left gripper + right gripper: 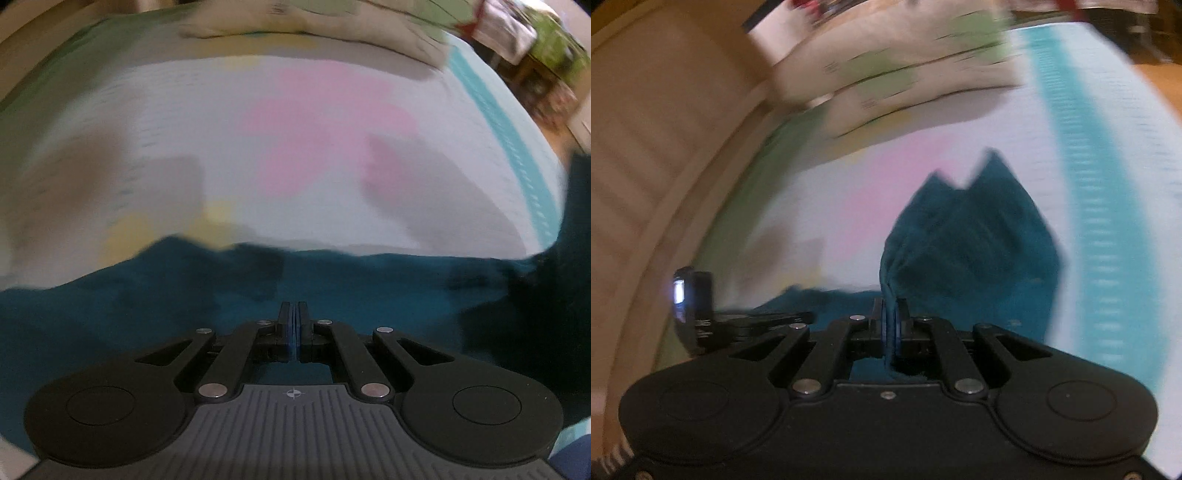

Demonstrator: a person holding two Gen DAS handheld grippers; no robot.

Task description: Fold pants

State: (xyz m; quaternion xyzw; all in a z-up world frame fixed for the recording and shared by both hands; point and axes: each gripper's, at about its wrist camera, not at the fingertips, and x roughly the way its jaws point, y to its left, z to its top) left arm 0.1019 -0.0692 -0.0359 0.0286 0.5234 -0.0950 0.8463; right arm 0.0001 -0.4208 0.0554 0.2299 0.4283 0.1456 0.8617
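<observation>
The pants are dark teal cloth on a bed. In the left wrist view the pants [147,306] spread across the lower half of the frame, under my left gripper [294,308], whose jaws are pressed together with a thin blue-teal layer between them. In the right wrist view my right gripper [891,304] is shut on a bunched fold of the pants [975,243], which hangs forward from the jaws, ending in two points. Both views are motion-blurred.
The bed sheet [229,140] is pale with pink, yellow and teal patches. A cream and green pillow [886,70] lies at the far end. A wooden headboard [653,147] curves along the left. The other gripper's body [698,310] shows at left.
</observation>
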